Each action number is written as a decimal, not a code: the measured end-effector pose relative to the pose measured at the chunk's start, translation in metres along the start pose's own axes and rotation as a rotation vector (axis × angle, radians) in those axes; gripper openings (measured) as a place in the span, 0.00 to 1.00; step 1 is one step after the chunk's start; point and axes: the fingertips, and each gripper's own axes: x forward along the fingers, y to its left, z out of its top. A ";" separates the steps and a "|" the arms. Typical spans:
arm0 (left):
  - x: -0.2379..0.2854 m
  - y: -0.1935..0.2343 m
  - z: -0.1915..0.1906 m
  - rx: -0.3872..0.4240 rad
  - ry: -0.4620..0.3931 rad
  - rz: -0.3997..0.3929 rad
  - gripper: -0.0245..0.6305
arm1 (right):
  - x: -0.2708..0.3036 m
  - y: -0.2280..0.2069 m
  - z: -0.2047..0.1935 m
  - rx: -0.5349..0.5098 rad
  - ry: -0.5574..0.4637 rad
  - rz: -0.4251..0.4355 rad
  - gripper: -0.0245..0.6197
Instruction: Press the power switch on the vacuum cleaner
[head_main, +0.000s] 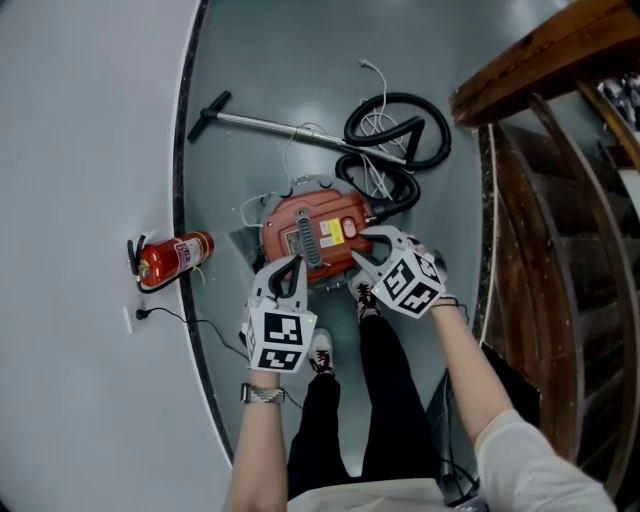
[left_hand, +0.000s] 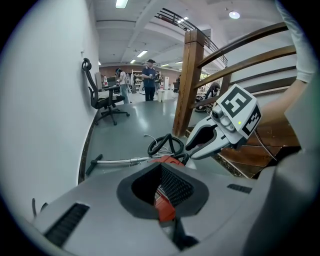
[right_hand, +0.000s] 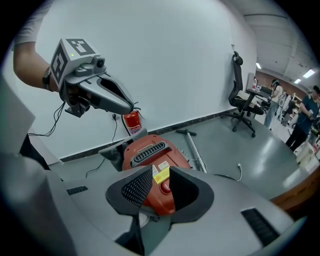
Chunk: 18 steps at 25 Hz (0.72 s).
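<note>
— Where do we find the vacuum cleaner (head_main: 318, 228)?

— It lies on the grey floor (head_main: 300, 60) right in front of our feet, a red-orange body with a grey ribbed handle (head_main: 303, 238) along its top. Its black hose (head_main: 395, 135) coils just beyond it, and the metal wand (head_main: 270, 125) stretches away towards the white wall (head_main: 80, 150).

— And our two tools?

— We hold both over the near edge of the body. The left tongs (head_main: 296, 262) hang over its near left side with their tips brought together and nothing caught between them. In the left gripper view we see only a strip of red housing through the gap behind the tips.

— The other one?

— The right tongs (head_main: 358, 248) stand apart and hold nothing. Looking along them in the right gripper view, we see a round red button (right_hand: 164, 188) framed in the gap, just below a yellow label (right_hand: 161, 175). The pads are clear of the housing there.

— What else is near?

— A red fire extinguisher (head_main: 175, 258) lies at the foot of the wall to our left, well apart from the machine, and a wooden railing (head_main: 530, 60) rises on our right.
</note>
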 end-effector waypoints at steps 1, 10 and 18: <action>0.001 0.001 -0.002 -0.001 0.005 0.001 0.04 | 0.003 0.000 -0.003 0.002 0.008 0.005 0.22; 0.009 0.001 -0.013 -0.025 0.028 0.006 0.04 | 0.031 0.005 -0.029 0.015 0.070 0.082 0.27; 0.015 -0.006 -0.027 -0.043 0.053 0.003 0.04 | 0.051 0.010 -0.044 0.049 0.096 0.103 0.29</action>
